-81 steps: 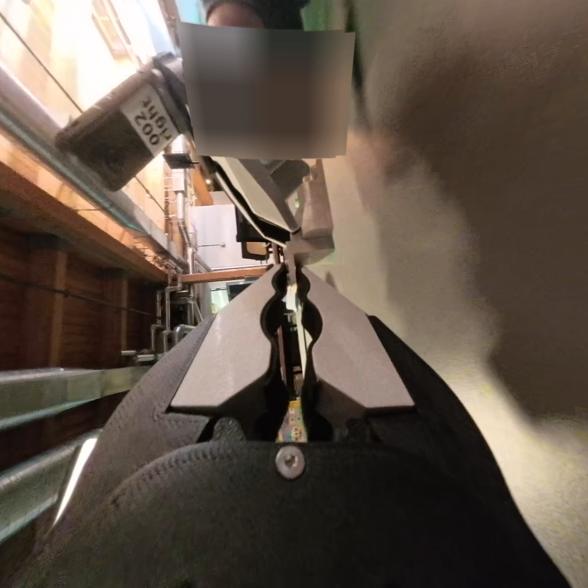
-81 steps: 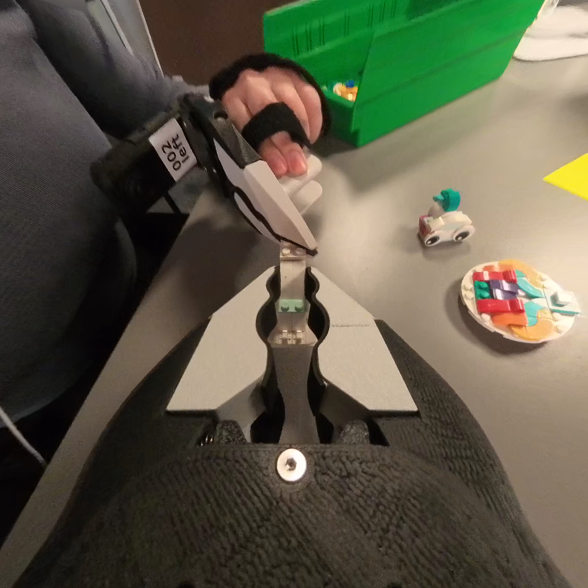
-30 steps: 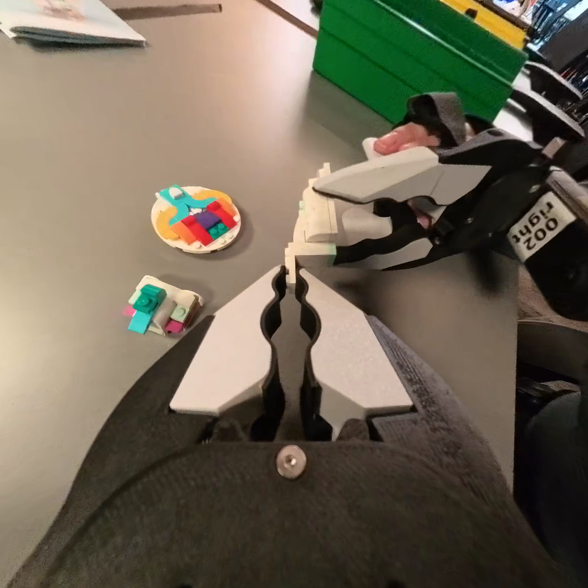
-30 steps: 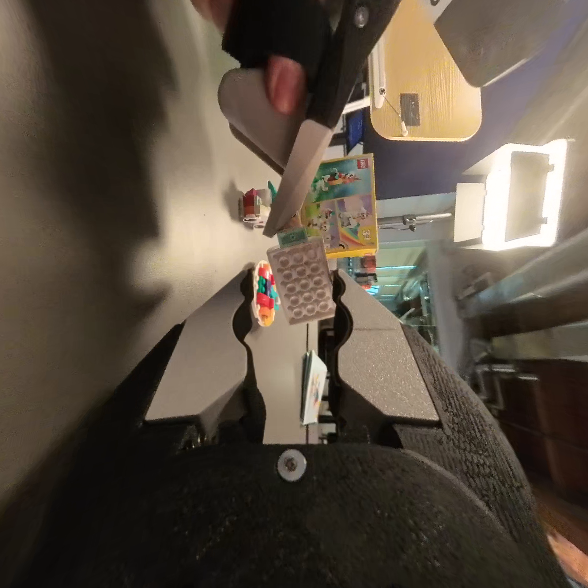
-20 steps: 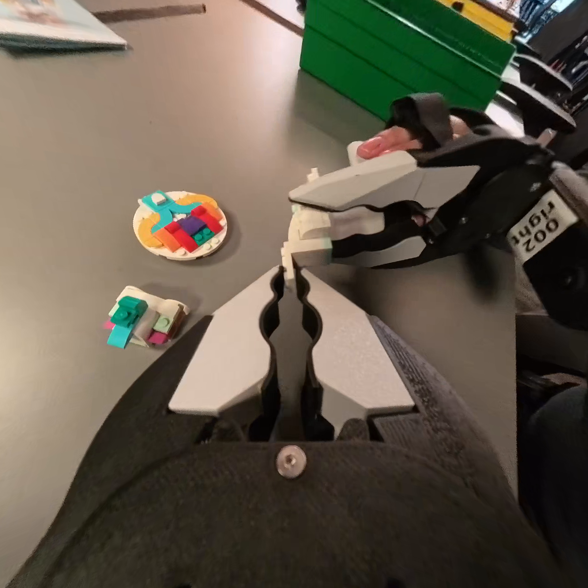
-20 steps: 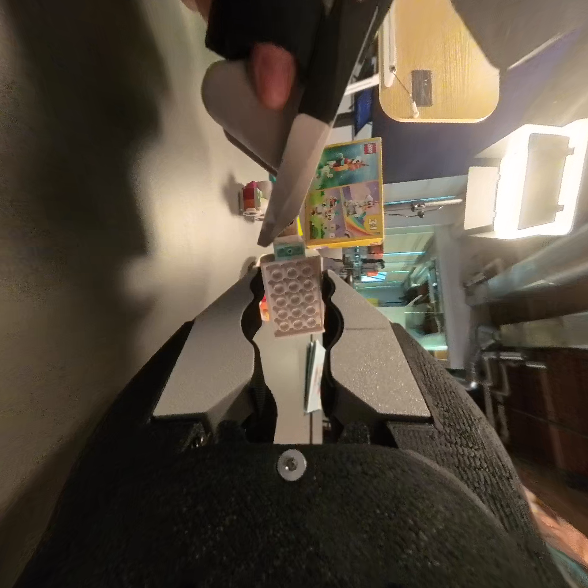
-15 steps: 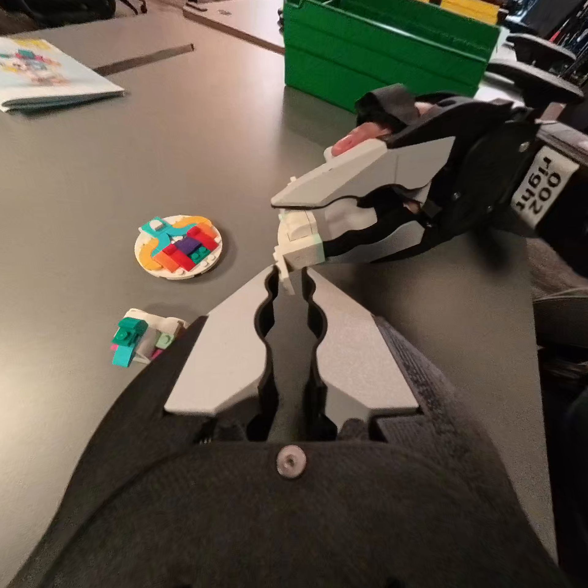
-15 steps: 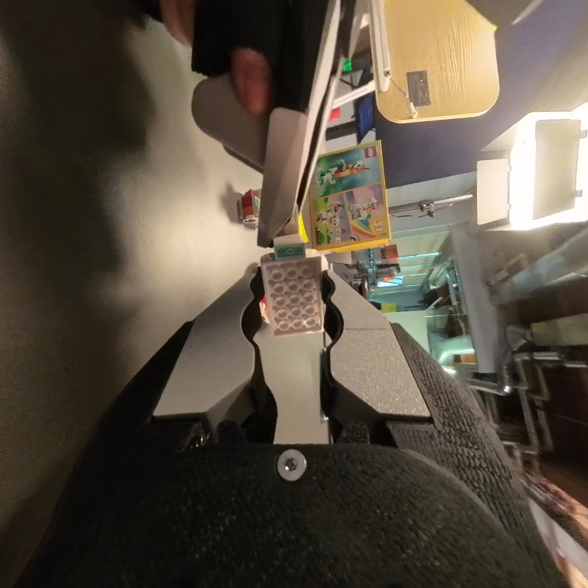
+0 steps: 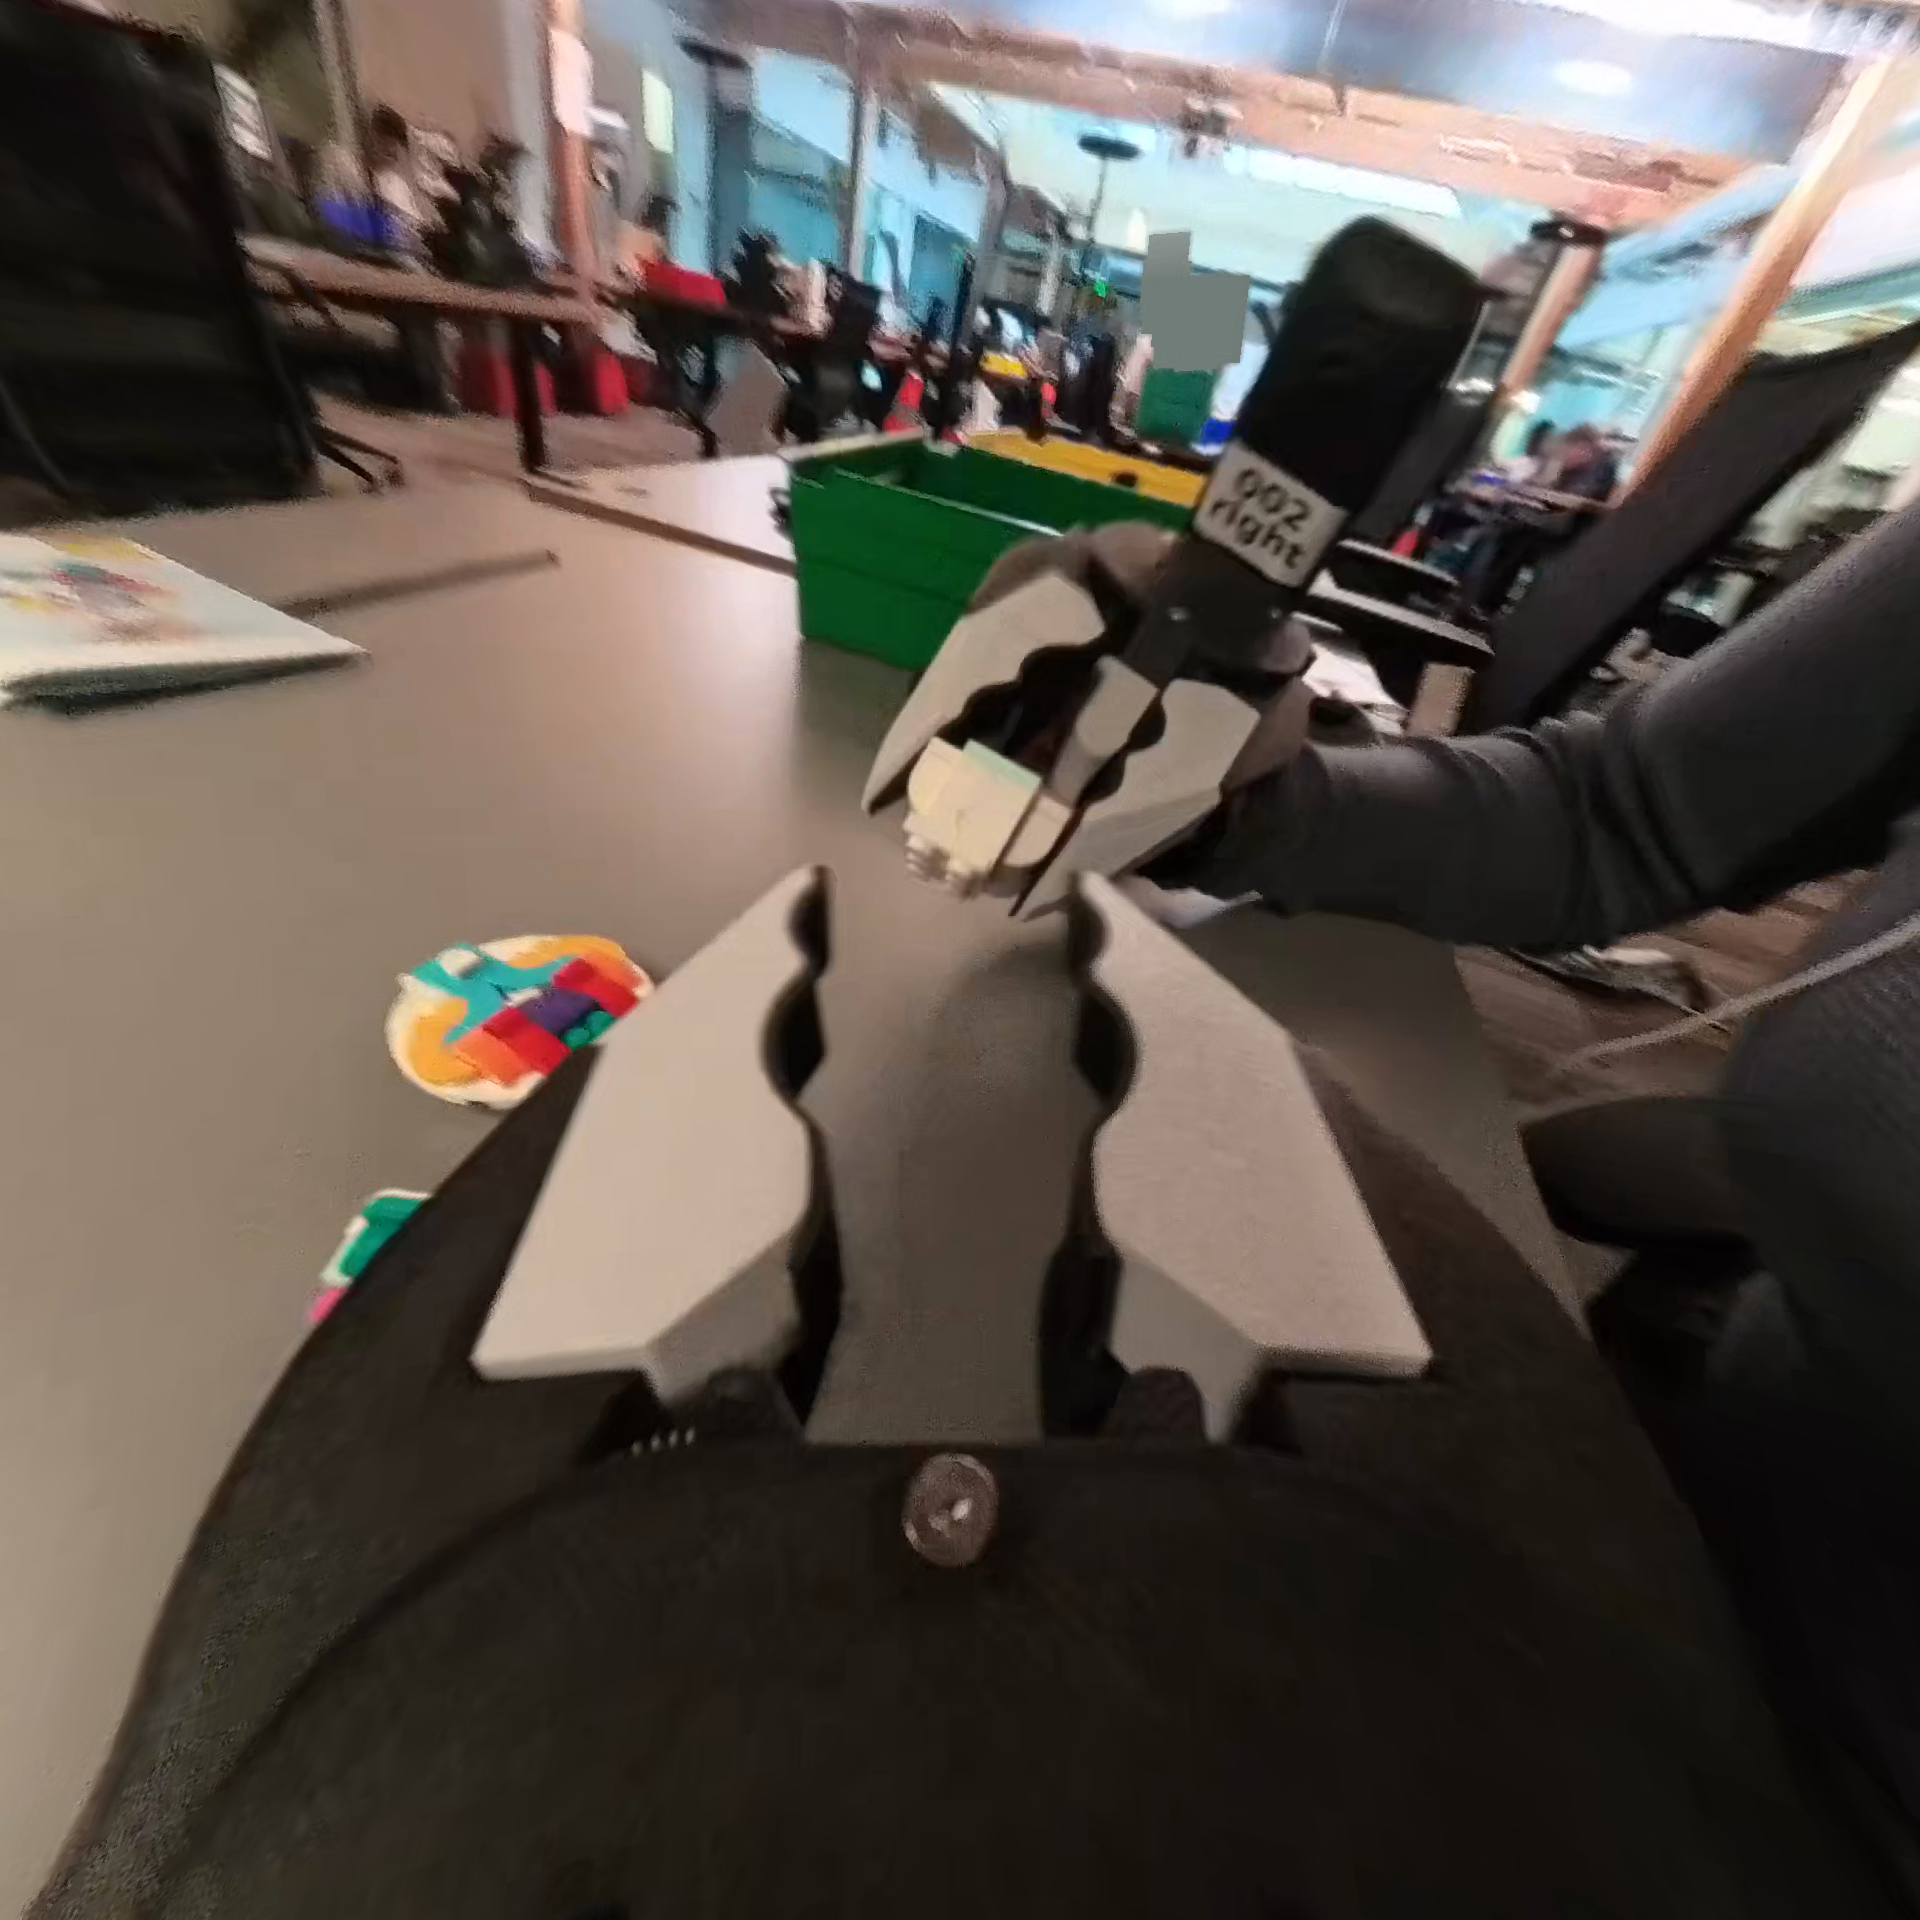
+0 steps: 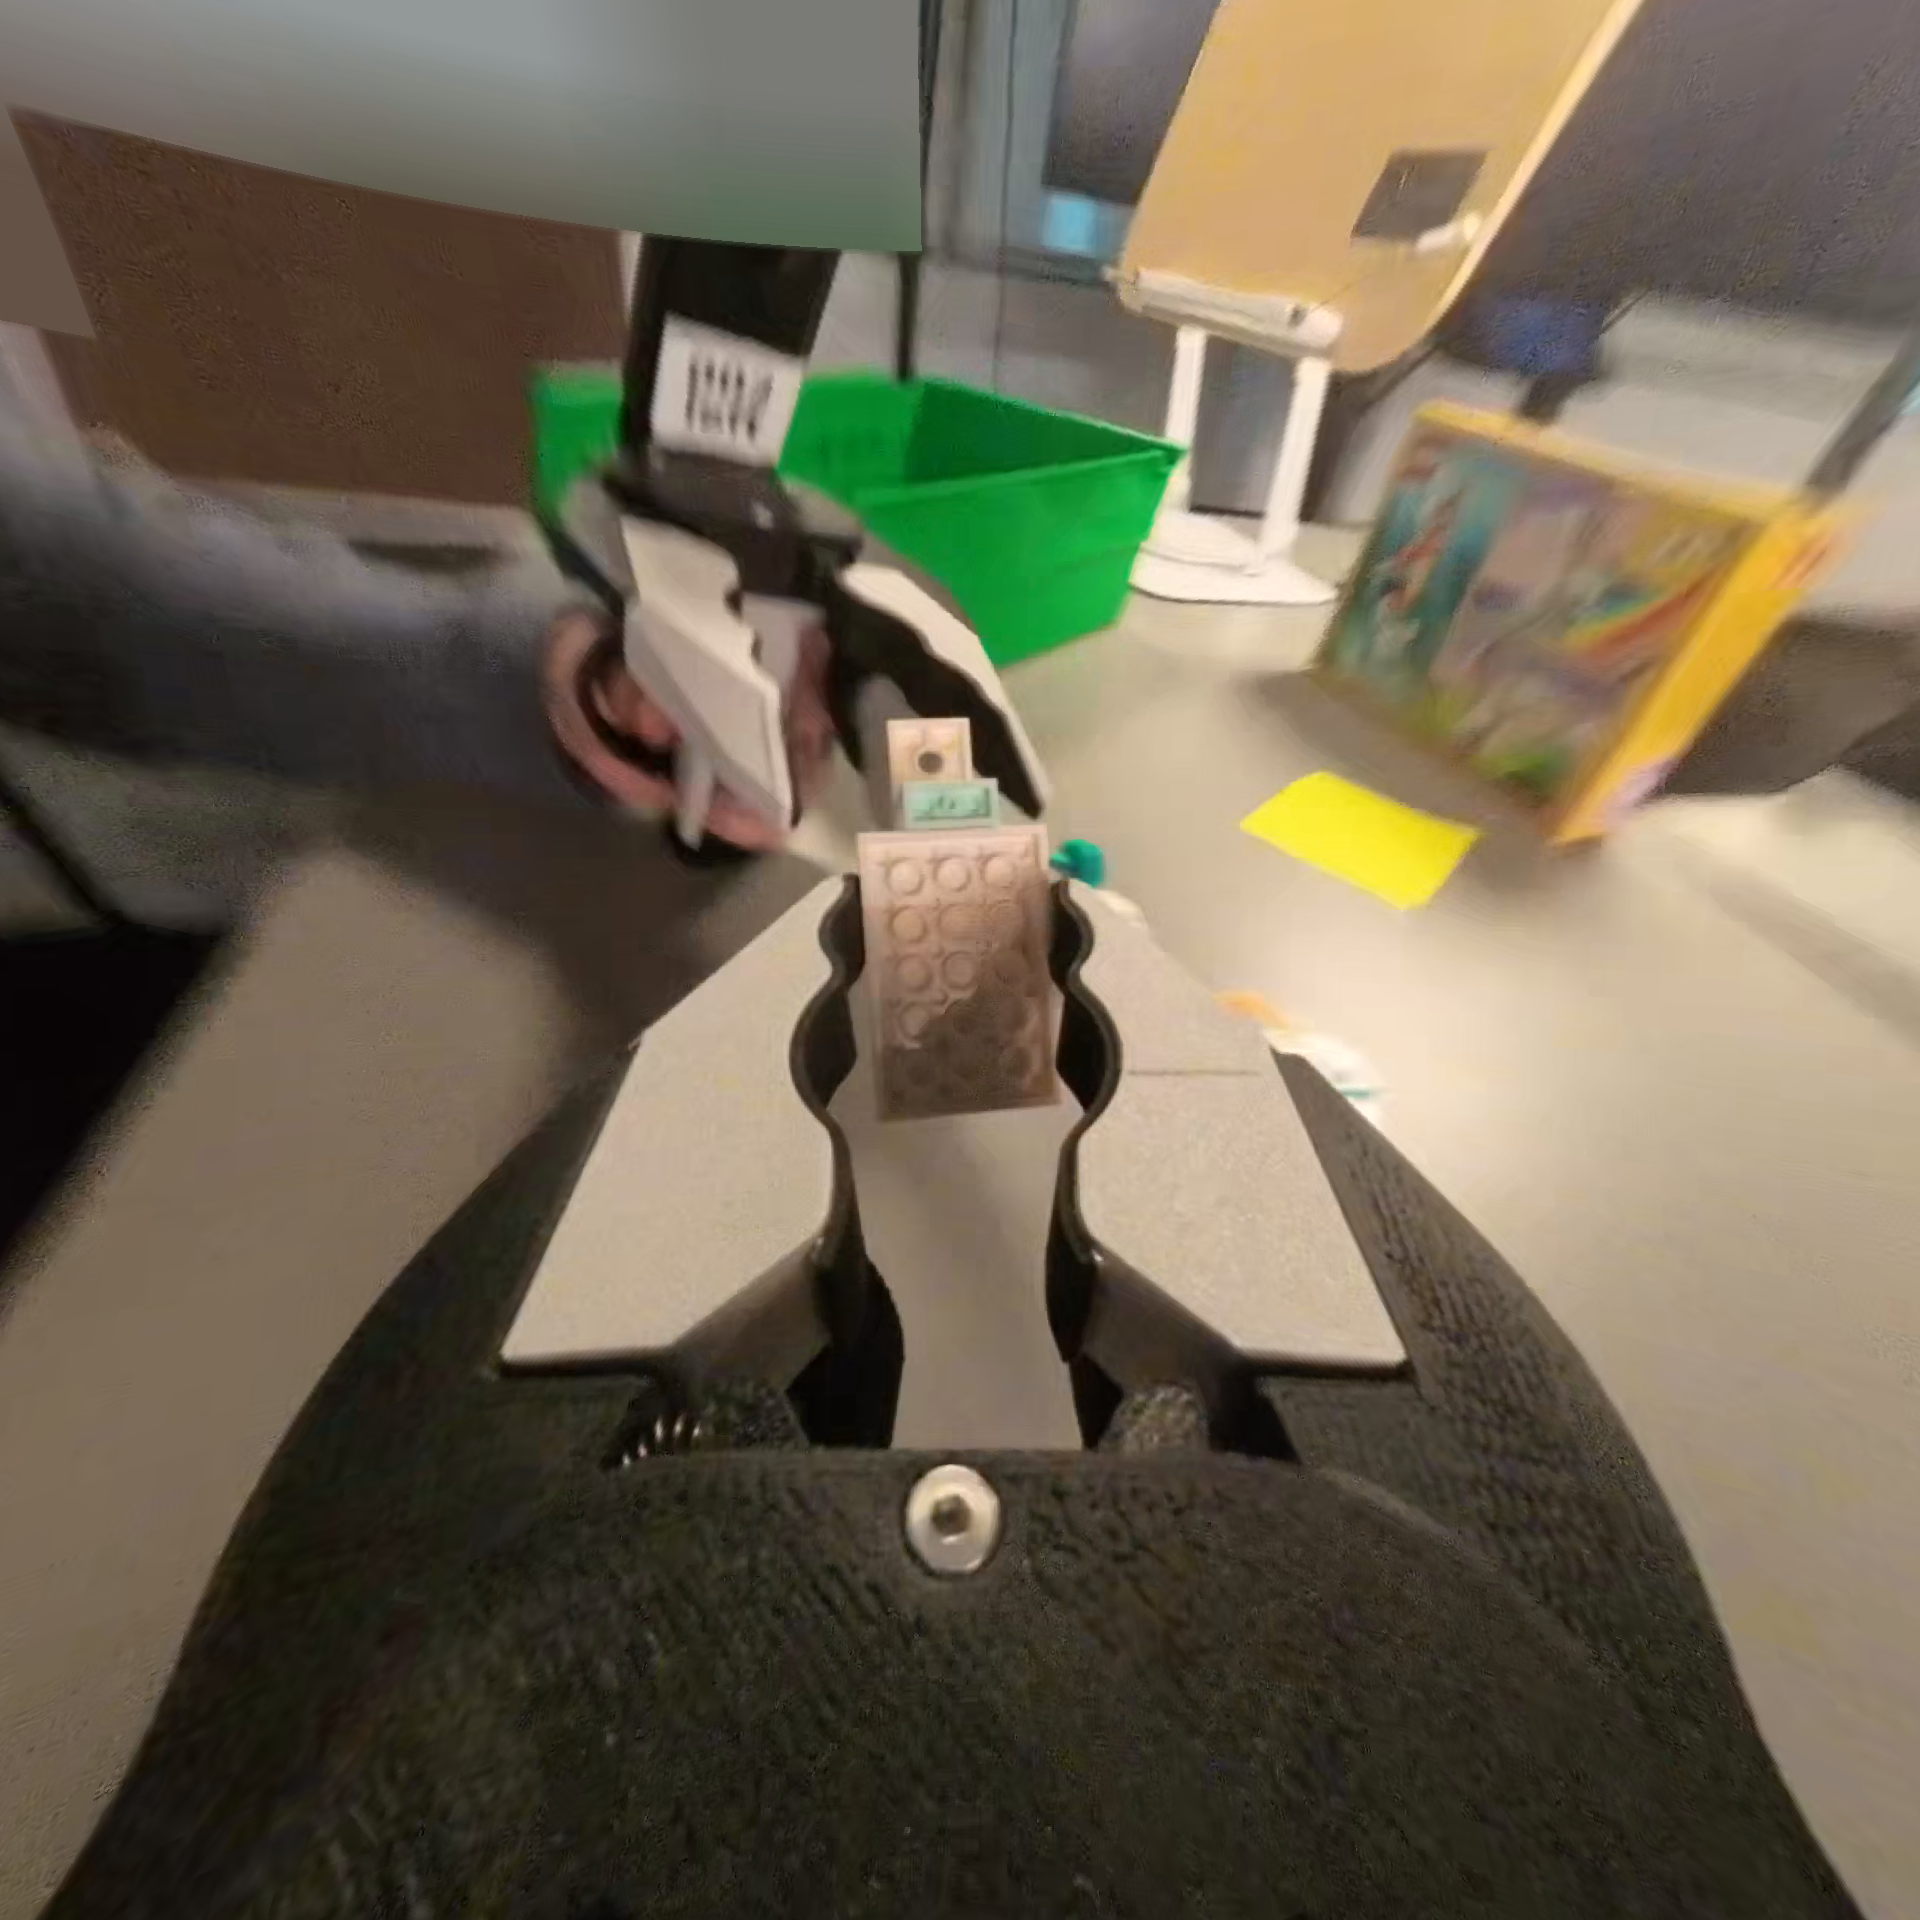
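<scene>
The right gripper [image 10: 956,935] is clamping a pale grey stack of toy bricks [image 10: 961,982] between its jaws, underside tubes facing the camera; a small mint-green brick [image 10: 948,802] and a narrow grey piece [image 10: 928,756] are sitting on the stack's far end, just beyond the jaw tips. The left gripper [image 9: 948,894] is hanging with its jaws spread and nothing between them, its tips just short of the held stack [image 9: 961,821] and seemingly not touching it, though blur is making that hard to judge.

Left of the left jaws, a round white plate covered in coloured tiles [image 9: 516,1020] is lying on the grey tabletop [image 9: 364,790], and nearer the camera a small teal-and-pink brick model [image 9: 358,1247] is peeking out beside the gripper body. Beyond both jaws a green plastic bin [image 10: 987,509] is standing; right of the right jaws, a yellow paper sheet [image 10: 1356,836] and a colourful yellow-edged box [image 10: 1558,613] are resting well apart from the stack.
</scene>
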Demonstrator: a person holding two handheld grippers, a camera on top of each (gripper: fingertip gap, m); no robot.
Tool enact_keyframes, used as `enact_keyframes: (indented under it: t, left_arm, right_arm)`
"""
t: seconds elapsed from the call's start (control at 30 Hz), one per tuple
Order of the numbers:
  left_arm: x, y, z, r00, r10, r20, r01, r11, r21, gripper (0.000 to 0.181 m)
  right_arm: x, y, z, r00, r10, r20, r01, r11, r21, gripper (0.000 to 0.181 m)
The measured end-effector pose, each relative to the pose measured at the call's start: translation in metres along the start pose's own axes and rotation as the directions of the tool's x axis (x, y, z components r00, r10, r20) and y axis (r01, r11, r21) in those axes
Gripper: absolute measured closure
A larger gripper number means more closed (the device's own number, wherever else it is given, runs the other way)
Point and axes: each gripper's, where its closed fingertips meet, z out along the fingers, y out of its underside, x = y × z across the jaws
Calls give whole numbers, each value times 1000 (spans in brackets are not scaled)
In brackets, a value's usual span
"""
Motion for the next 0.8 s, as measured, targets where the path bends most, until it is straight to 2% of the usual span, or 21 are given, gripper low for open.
enact_keyframes:
  t: [0.07, 0.13, 0.3, 0.37, 0.4, 0.47, 0.53, 0.7, 0.8]
  left_arm:
    - [-6, -4, 2, 999, -11, 37, 10, 1000, 26, 124]
    - [-1, -9, 6, 998, -58, -13, 59, 996, 70, 122]
    - [-3, -16, 12, 978, -192, -76, 201, 971, 128, 134]
    - [0, -15, 14, 965, -240, -108, 251, 962, 110, 141]
    - [-4, -12, 16, 960, -266, -85, 273, 958, 90, 142]
    - [-2, -8, 17, 941, -319, -112, 325, 944, 48, 155]
    - [-1, -4, 17, 918, -374, -129, 380, 925, 16, 156]
    - [10, -6, 8, 852, -447, -273, 459, 888, -24, 157]
    - [14, -6, 7, 843, -441, -307, 454, 890, -32, 157]
  right_arm:
    - [5, -3, -2, 944, 311, 113, -321, 944, 74, 148]
    - [6, -2, -3, 890, 420, 176, -440, 894, 91, 148]
    - [-9, 0, 5, 937, 308, 166, -320, 946, 49, 148]
    - [-8, 2, 6, 972, 209, 107, -214, 976, 33, 147]
    - [-5, 4, 6, 986, 150, 67, -152, 988, 24, 147]
    - [0, 9, 4, 999, 39, -6, -39, 999, -24, 148]
    - [0, 9, 3, 999, -26, -19, 25, 999, -41, 148]
    - [-14, -5, 0, 996, 32, 78, -34, 999, 29, 148]
    - [-16, -10, -3, 988, 92, 125, -100, 993, 61, 148]
